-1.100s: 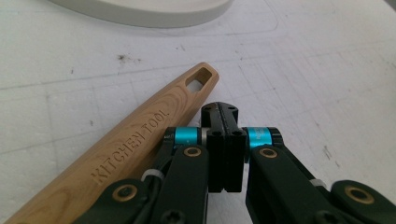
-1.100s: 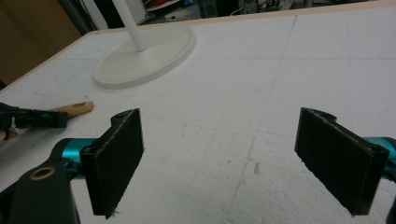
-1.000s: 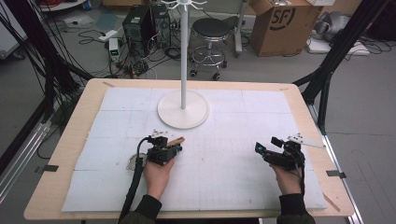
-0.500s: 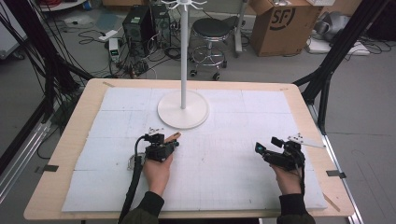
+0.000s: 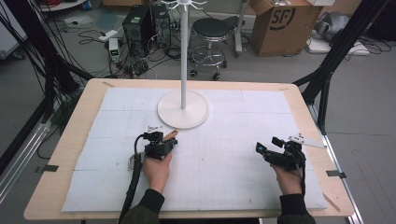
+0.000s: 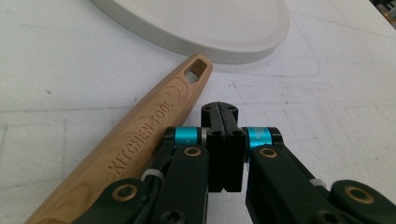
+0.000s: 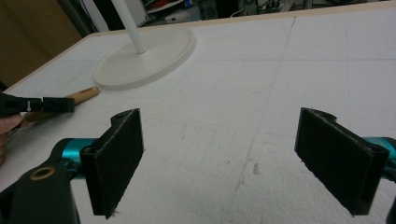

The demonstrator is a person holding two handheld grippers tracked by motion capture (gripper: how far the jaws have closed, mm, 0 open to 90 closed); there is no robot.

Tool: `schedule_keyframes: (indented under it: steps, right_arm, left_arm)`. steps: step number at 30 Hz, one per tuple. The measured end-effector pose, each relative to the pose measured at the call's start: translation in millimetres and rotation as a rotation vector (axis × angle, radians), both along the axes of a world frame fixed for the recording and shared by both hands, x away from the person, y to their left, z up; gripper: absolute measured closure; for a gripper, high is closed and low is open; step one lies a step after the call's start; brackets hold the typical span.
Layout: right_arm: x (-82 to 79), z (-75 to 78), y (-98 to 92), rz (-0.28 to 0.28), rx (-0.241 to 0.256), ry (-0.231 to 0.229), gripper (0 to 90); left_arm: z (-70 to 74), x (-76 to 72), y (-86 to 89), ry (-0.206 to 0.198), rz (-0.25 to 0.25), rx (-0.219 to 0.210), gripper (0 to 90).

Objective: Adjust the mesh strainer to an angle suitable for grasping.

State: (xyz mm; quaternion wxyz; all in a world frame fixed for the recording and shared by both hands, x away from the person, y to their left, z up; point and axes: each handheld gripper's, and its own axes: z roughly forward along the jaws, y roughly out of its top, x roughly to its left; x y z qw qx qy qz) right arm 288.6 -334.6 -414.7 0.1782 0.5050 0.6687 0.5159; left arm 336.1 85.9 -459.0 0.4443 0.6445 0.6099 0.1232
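Our left gripper (image 6: 226, 122) is shut on nothing; the wooden spoon handle (image 6: 140, 135) lies just beside it, pointing at the stand's base (image 6: 210, 28). Our right gripper (image 7: 219, 163), wide open, is far off.

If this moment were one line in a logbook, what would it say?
left gripper: shut, empty, beside wooden handle | right gripper: open, empty, above mat | handle tip near stand base

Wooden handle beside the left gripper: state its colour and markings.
Light tan wood grain, engraved "KITCHEN TOOL"; clearest in the left gripper view: wooden handle.

wooden utensil handle (image 6: 140, 135), flat beside stand base (image 6: 219, 32)
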Motion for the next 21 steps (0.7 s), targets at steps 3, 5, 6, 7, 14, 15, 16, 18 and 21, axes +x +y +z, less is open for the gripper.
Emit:
schedule_keyframes:
  steps: [3, 5, 6, 7, 14, 15, 16, 18, 21]
  right_arm:
    - [0.1, -0.3, 0.2, -0.001, -0.004, -0.001, 14.7]
    - [0.1, -0.3, 0.1, -0.001, -0.004, -0.003, 14.7]
    - [0.0, -0.2, 0.0, -0.001, -0.002, -0.001, 14.7]
    - [0.1, -0.3, -0.1, -0.001, -0.002, -0.003, 14.7]
    - [0.1, -0.3, -0.4, -0.001, 0.001, -0.001, 14.7]
    - [0.1, -0.3, -0.6, -0.002, 0.0, -0.001, 14.7]
    - [0.3, -0.5, -0.9, -0.002, -0.002, -0.003, 14.7]
    - [0.7, -1.1, -1.1, -0.001, -0.005, -0.001, 14.7]
    - [1.2, -1.9, -1.0, -0.002, -0.007, 0.002, 14.7]
  left_arm:
    - [0.1, -0.4, -0.2, 0.0, -0.003, 0.004, 90.0]
    - [0.4, -1.3, -1.1, -0.005, -0.01, 0.013, 90.0]
    - [0.3, -1.2, -1.0, -0.007, -0.01, 0.011, 90.0]
    - [0.3, -1.1, -0.7, -0.007, -0.011, 0.005, 90.0]
    - [1.4, -3.3, 1.5, -0.044, -0.044, -0.029, 79.0]
    - [1.2, -3.3, 1.6, -0.039, -0.054, -0.033, 75.4]
    - [1.1, -3.0, 2.0, -0.029, -0.068, -0.045, 72.1]
    - [2.6, -4.6, 2.8, -0.038, -0.083, -0.035, 65.9]
    - [4.0, -8.1, 3.8, -0.046, -0.107, -0.029, 61.1]
